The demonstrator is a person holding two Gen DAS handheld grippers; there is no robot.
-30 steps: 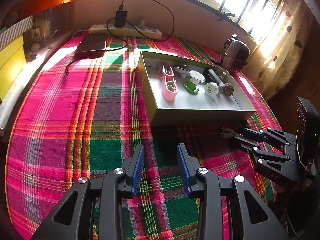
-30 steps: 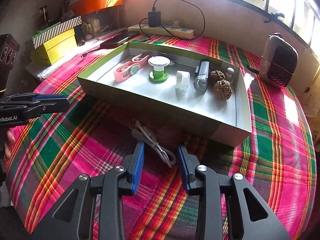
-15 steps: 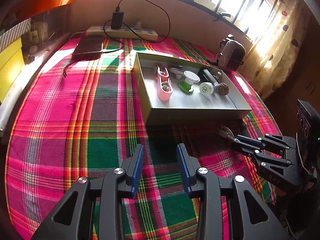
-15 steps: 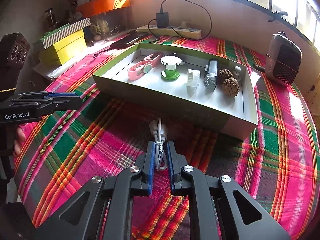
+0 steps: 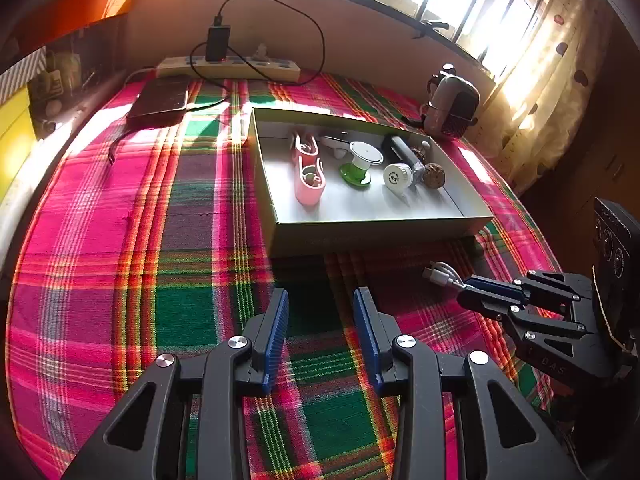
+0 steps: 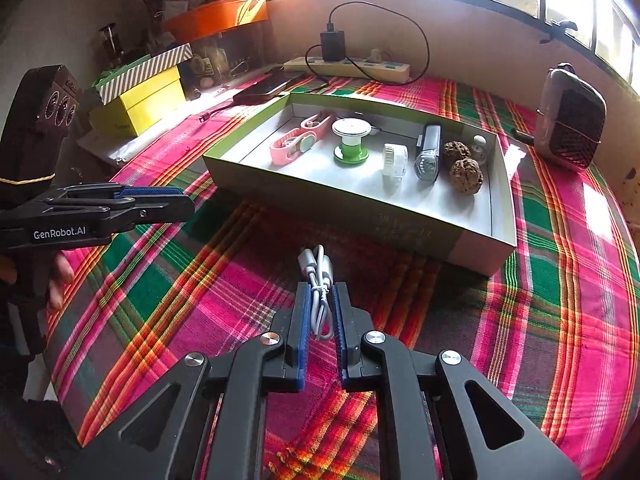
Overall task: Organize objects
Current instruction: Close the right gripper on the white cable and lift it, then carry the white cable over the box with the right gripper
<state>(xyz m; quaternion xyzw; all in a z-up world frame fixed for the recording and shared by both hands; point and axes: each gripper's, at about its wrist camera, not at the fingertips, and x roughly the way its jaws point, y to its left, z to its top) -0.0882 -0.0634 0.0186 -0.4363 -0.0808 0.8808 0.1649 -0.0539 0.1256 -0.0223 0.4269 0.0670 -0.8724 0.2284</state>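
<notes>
Far left there's a yellow box (image 6: pixel 154 106) w/ a striped lid. Left gripper (image 5: pixel 320 334) hangs over the plaid cloth (image 5: pixel 160 240) on the bench, fingers (image 5: pixel 276 332) spread apart, nothing btwn them. Mid-bench sits the open tray (image 6: pixel 400 224) w/ a pink strap (image 6: pixel 294 142), green spool (image 6: pixel 351 140), white cap (image 6: pixel 394 160), a light (image 6: pixel 428 152) and two walnuts (image 6: pixel 466 174). Just in front of the tray, right gripper (image 6: pixel 320 312) is clamped on the coiled white cable (image 6: pixel 318 280), plug ends poking out toward the tray. Speaker-ish thing (image 6: pixel 570 124) far right.
</notes>
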